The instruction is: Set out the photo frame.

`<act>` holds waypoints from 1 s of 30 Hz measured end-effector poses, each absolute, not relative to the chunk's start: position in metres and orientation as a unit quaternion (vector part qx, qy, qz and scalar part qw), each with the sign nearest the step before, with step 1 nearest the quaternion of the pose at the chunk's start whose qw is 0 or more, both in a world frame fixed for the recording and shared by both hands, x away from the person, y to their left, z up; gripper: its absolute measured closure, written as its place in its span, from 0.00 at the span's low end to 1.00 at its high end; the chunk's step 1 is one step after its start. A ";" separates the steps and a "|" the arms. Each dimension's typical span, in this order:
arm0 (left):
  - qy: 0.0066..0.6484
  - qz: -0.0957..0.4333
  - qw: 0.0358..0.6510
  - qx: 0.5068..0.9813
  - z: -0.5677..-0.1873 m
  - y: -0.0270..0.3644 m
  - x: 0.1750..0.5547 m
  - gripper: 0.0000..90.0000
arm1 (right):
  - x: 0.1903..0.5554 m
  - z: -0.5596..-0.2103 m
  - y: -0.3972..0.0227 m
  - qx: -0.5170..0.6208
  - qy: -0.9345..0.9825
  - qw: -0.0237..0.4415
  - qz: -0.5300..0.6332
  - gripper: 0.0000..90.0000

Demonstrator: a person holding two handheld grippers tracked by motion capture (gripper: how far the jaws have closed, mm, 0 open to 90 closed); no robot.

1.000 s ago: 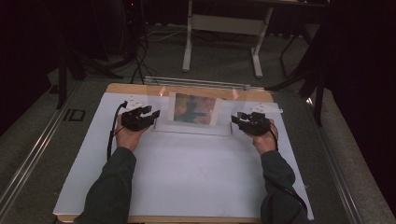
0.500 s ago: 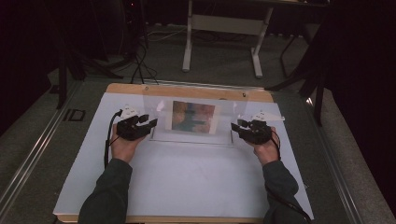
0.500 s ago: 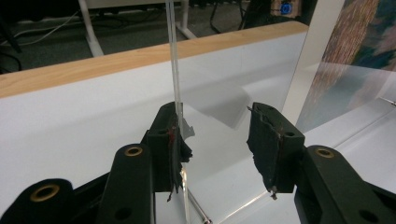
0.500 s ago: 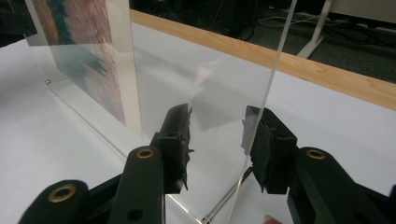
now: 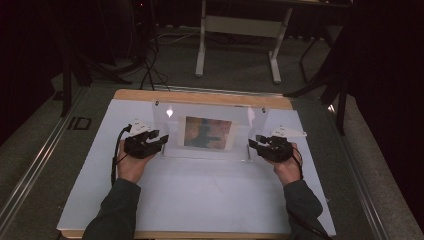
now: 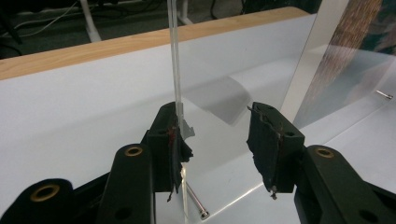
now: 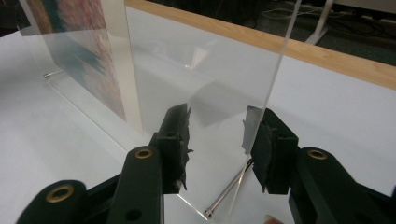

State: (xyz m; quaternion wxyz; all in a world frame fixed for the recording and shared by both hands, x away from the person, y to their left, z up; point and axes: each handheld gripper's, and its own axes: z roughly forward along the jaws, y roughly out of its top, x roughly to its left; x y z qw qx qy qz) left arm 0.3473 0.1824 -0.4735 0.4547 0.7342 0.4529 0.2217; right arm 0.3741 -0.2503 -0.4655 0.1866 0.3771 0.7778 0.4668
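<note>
Left gripper (image 5: 161, 142): jaws apart, straddling the left end edge of the clear acrylic picture frame (image 5: 207, 131). In the left gripper view (image 6: 218, 147) the sheet edge (image 6: 175, 70) sits right against the left-hand pad, the other pad is well clear of it, so no clamp. A small metal pin (image 6: 196, 205) lies on the mat at the foot of the sheet, just under that pad.

Right gripper (image 5: 255, 145): jaws apart at the frame's right end. In the right gripper view (image 7: 215, 140) the clear sheet (image 7: 205, 74) runs between the pads, its edge close to the right-hand pad; can't tell if it touches. Another metal pin (image 7: 229, 191) sits at the base there.

Frame stands upright on the white mat (image 5: 200, 195), towards the far edge of the wooden tabletop (image 5: 200, 96), roughly centred left to right. A multicoloured printed picture (image 5: 208, 133) sits in its middle; the clear margins stick out at both ends, which is where the grippers are.

Beyond the tabletop: grey floor and a white metal stand (image 5: 240, 25).
</note>
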 end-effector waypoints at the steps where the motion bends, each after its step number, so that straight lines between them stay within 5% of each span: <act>1: 0.453 0.224 0.454 0.734 -0.474 0.182 0.346 0.62 | 0.374 -0.466 -0.250 0.377 0.777 0.186 0.468 0.65; 30: 0.455 0.222 0.470 0.723 -0.478 0.185 0.348 0.61 | 0.379 -0.467 -0.253 0.375 0.776 0.169 0.477 0.67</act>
